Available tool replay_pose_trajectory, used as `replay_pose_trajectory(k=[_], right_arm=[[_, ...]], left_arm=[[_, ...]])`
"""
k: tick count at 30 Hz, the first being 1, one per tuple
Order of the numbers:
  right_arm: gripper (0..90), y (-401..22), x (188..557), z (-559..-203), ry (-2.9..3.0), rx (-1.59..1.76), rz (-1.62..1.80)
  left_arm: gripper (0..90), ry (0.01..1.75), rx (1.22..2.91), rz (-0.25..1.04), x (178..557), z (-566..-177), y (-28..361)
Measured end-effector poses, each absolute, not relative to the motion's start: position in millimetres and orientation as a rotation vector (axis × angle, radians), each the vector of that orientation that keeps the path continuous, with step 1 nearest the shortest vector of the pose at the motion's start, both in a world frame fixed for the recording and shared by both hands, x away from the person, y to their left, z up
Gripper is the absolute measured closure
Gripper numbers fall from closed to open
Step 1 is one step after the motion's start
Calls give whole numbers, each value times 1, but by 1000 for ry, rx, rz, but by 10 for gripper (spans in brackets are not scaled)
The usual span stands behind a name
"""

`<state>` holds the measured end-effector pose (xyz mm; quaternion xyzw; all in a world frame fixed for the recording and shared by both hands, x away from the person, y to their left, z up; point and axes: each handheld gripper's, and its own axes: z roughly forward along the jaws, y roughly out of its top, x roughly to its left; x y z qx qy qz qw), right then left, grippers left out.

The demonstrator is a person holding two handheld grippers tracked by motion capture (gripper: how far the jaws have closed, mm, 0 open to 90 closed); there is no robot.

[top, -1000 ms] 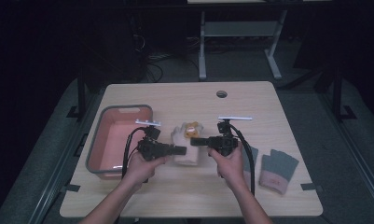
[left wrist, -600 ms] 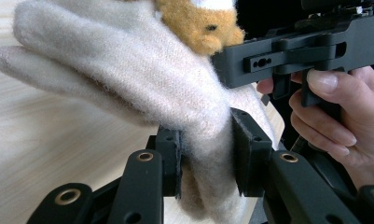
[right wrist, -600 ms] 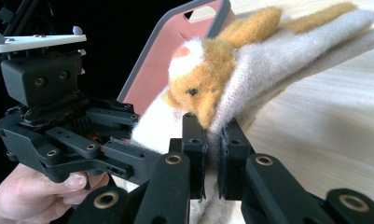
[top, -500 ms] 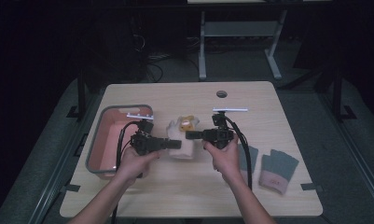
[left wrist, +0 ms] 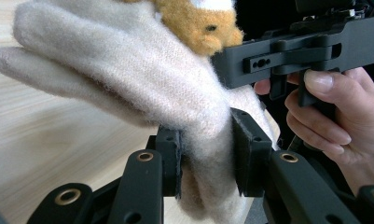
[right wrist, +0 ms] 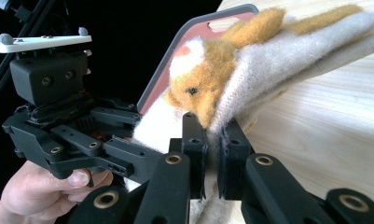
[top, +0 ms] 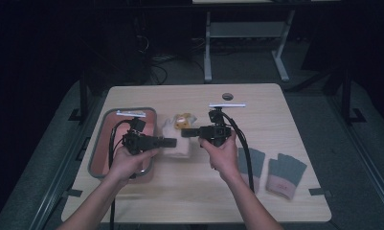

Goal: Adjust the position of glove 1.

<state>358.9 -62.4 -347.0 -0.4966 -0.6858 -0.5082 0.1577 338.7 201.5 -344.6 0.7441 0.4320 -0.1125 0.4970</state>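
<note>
One pink tray [top: 101, 152], contents indiscernible; glove [top: 180, 143] alongside.

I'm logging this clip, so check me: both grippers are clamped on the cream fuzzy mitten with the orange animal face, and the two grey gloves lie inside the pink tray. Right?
Not quite. The grey gloves lie on the bare table at its right, not in the pink tray, as the high view shows. The left gripper and right gripper are indeed clamped on the cream mitten.

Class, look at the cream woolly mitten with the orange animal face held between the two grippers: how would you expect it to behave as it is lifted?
The mitten probably flops: it droops beyond the left gripper. It looks light and fuzzy, so likely not slippery; the right gripper pinches its edge thin.
</note>
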Motion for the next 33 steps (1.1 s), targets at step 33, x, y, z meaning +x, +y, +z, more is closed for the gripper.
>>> replay_pose_trajectory(k=[33], right_arm=[[832, -14, 374, -319, -2016, -1313, -1452]], left_arm=[[671, 1061, 1761, -227, 340, -321, 250]])
